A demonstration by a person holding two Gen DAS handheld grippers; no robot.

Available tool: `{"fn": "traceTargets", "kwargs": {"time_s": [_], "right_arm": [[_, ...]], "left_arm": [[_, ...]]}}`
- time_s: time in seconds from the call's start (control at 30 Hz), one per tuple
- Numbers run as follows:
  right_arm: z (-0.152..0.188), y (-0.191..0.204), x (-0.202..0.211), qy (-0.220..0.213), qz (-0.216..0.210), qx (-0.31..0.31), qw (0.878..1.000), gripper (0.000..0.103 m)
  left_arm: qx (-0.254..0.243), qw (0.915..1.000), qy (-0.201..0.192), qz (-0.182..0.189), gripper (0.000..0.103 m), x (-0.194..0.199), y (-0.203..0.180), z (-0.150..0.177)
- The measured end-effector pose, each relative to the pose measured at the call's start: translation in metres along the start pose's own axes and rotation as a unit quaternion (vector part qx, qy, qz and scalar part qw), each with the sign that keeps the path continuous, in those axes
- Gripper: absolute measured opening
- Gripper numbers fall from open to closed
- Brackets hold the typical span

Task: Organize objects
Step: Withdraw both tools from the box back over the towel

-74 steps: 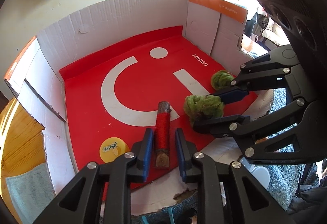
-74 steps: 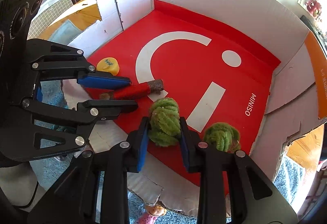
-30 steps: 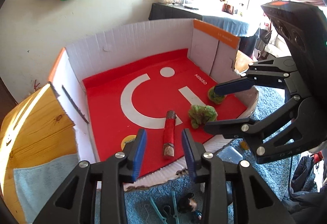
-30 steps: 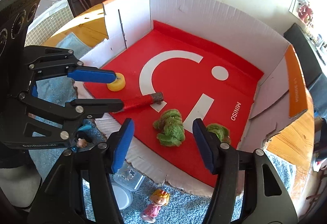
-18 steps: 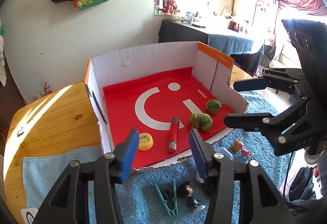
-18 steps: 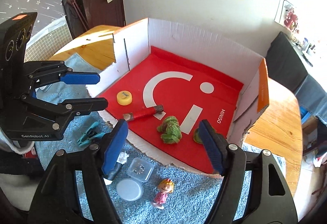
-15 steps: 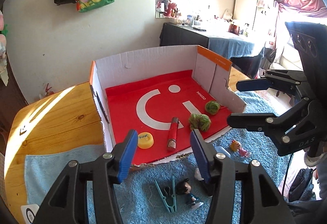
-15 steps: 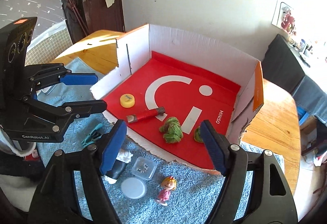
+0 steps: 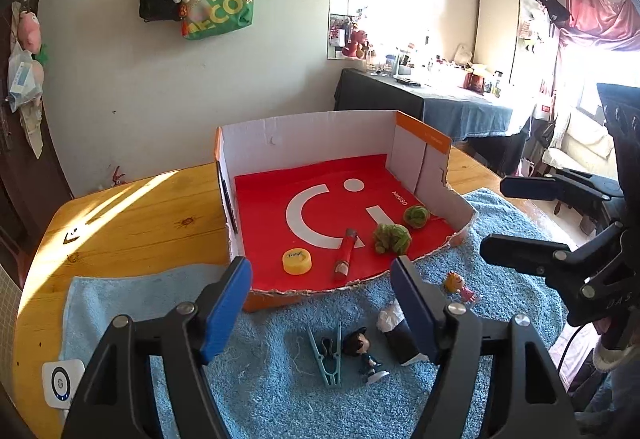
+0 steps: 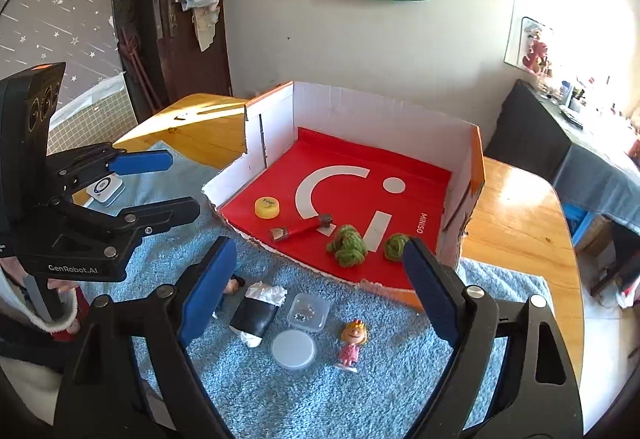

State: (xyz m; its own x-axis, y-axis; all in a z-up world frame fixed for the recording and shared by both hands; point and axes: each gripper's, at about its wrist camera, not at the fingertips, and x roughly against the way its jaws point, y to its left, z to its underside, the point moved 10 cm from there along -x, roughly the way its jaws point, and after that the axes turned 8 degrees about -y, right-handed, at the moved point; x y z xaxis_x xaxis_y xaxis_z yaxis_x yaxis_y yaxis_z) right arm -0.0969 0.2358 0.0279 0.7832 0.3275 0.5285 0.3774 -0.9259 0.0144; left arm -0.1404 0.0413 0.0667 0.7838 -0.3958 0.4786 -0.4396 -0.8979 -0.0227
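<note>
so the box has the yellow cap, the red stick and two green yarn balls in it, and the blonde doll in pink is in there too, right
Not quite. The blonde doll in pink stands outside the box, on the blue towel in front of it, as the right wrist view shows. The yellow cap, the red stick and the two green yarn balls are inside.

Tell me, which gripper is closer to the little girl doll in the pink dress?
Right. The right gripper hangs just above the girl figurine, which lies between its fingers in its own view. The left gripper is farther off.

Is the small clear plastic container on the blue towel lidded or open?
Open: the clear container sits uncovered, and a round white lid lies on the towel beside it.
</note>
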Motion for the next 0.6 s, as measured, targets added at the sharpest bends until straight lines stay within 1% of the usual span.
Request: {"fn": "traceTargets", "kwargs": {"time_s": [0.07, 0.17, 0.3, 0.37, 0.6], "right_arm": [[0.006, 0.001, 0.003, -0.004, 0.001, -0.011, 1.0, 0.088], [0.013, 0.002, 0.008, -0.01, 0.008, -0.022, 1.0, 0.089], [0.023, 0.003, 0.015, -0.025, 0.021, -0.038, 0.999, 0.094], [0.028, 0.002, 0.018, -0.033, 0.026, -0.045, 0.998, 0.095], [0.052, -0.005, 0.021, -0.051, 0.049, -0.069, 0.995, 0.095]], "left_arm": [[0.006, 1.0, 0.0, -0.002, 0.08, 0.003, 0.001, 0.005], [0.01, 0.9999, -0.003, -0.009, 0.083, 0.007, 0.001, 0.012], [0.018, 0.9998, 0.002, -0.012, 0.084, 0.008, 0.001, 0.025], [0.021, 0.9997, 0.004, -0.015, 0.088, 0.008, 0.001, 0.031], [0.027, 0.9993, 0.001, -0.026, 0.088, 0.009, 0.001, 0.052]]}}
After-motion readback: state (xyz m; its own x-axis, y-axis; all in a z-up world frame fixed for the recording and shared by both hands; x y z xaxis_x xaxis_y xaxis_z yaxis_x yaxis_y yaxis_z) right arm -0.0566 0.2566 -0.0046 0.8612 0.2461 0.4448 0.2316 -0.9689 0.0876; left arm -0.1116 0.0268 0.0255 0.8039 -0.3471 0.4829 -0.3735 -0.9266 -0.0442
